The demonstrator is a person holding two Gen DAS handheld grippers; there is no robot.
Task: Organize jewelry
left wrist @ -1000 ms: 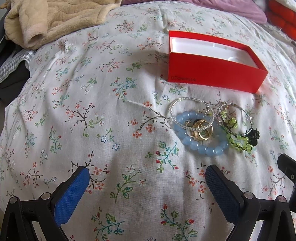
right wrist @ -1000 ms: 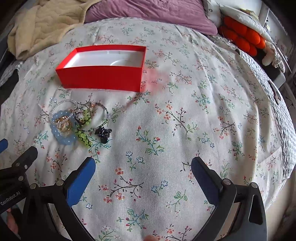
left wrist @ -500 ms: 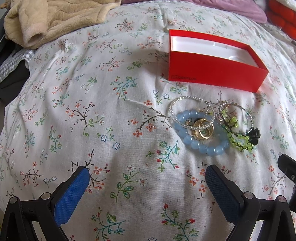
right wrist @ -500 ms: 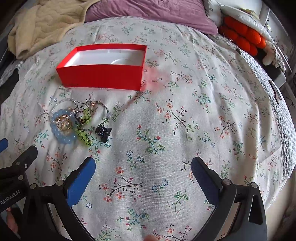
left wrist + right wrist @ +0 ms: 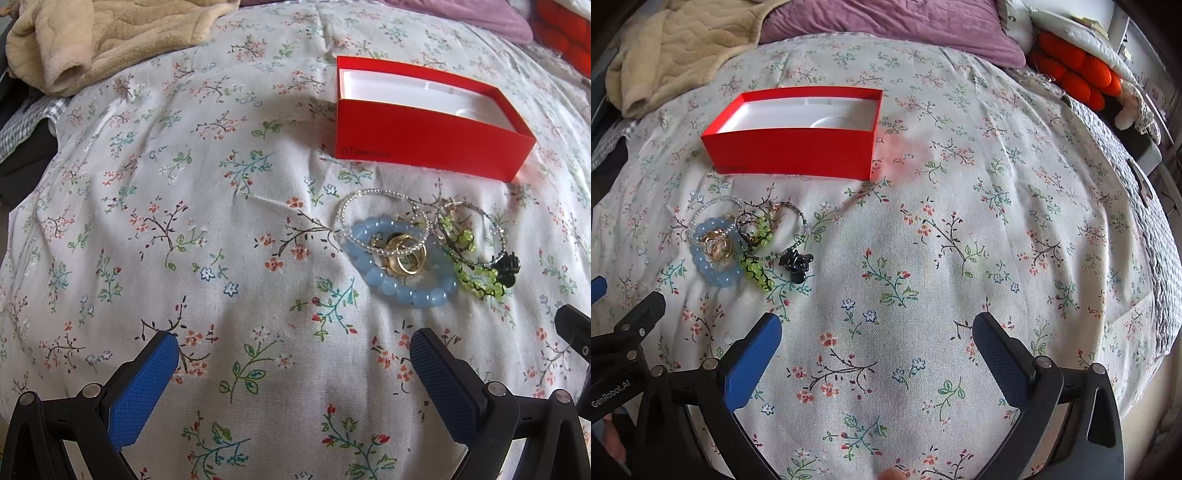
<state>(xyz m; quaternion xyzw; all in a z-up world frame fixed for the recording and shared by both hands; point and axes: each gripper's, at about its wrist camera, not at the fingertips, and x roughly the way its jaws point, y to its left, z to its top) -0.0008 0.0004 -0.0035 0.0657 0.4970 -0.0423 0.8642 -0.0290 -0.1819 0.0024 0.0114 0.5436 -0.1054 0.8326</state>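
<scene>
Bed w/ floral bedspread carrying all items.

Left tongs: released, blue pads spread wide, nothing between; hovering over bare bedspread, near edge of bed. Jewelry pile just ahead, toward right pad.

Right tongs: released, pads wide apart, nothing held; over bare bedspread, pile ahead-left. Left tongs' black frame visible at left edge of right wrist view.

Jewelry pile, mid-bed, just in front of red box but not touching:
- Light-blue bead bracelet, lying flat, nearest left tongs.
- Gold rings, inside blue bracelet's loop; count approx. 2–3, can't tell exactly.
- Clear seed-bead bracelet, overlapping top of blue bracelet and rings.
- Green bead bracelet, right of blue one, tangled w/ thin beaded strand.
- Black beaded piece, at right end of pile, touching green beads.

Red box: open, no lid, white insert inside, nothing in it. Long side facing pile.

Toward head of bed: beige blanket, bunched at far-left corner; purple pillow along far edge; orange cushion at far-right corner.
</scene>
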